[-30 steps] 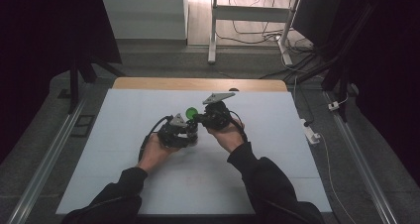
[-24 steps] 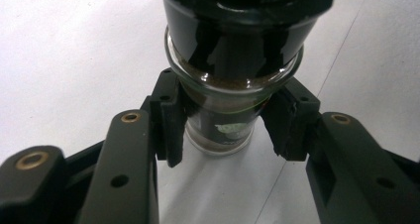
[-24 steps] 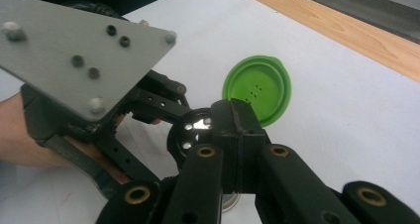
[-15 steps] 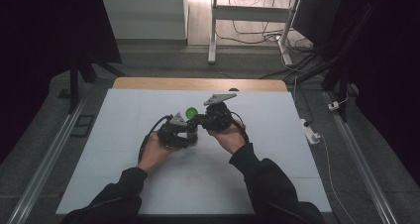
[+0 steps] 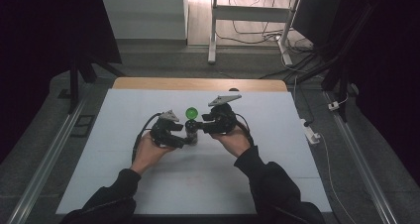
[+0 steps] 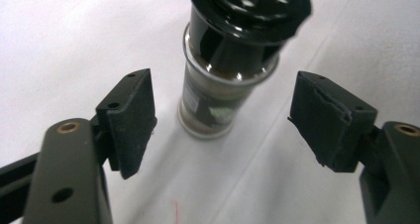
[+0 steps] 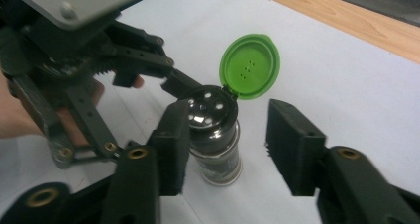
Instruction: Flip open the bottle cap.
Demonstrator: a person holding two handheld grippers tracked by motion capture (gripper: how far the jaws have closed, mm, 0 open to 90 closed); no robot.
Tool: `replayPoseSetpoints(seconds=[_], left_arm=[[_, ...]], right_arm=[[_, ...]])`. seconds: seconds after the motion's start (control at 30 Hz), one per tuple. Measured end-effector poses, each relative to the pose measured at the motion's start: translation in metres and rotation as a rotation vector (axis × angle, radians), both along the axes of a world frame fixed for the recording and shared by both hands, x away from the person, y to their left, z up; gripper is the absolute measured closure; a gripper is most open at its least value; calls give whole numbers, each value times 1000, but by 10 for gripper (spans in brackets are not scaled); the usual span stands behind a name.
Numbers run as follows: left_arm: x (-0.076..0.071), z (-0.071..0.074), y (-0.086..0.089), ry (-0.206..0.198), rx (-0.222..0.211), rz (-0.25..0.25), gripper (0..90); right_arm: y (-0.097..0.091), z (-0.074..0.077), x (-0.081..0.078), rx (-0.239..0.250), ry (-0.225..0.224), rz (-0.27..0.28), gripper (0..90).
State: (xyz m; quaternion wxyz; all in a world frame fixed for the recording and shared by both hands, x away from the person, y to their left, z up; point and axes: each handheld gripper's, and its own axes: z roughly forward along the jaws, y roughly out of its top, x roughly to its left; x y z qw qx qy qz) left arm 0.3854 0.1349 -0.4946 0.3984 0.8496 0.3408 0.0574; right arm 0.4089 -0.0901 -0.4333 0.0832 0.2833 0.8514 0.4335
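Jaws of both grippers had just been opening, standing clear of the shaker (image 6: 225, 80); the right gripper view showed its green lid (image 7: 250, 65) flipped toward 12 o'clock on the desk (image 5: 148, 184).

Green lid (image 7: 250, 67), black shaker top (image 7: 212, 108)

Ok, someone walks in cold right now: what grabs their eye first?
The bright green flip lid, hinged open above the small dark shaker jar standing mid-table. Next, the left gripper and right gripper flanking it; both sets of jaws have just been opening, the jar between them with pads apart from it.
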Motion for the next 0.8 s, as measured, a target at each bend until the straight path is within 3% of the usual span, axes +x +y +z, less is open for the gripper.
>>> replayPoseSetpoints(seconds=[0.17,0.23,0.6,0.8], left_arm=[[-4,5,6,35,13,-13,199],[-6,7,8,25,28,-10,169],[-15,14,15,30,-25,-26,57],[-23,15,15,45,-18,-41,19]], right_arm=[[-4,0,-5,-8,2,2,380],[-6,-1,-6,-13,5,0,337],[-17,-1,-16,-22,20,-1,171],[-18,-1,-24,-37,14,15,106]])
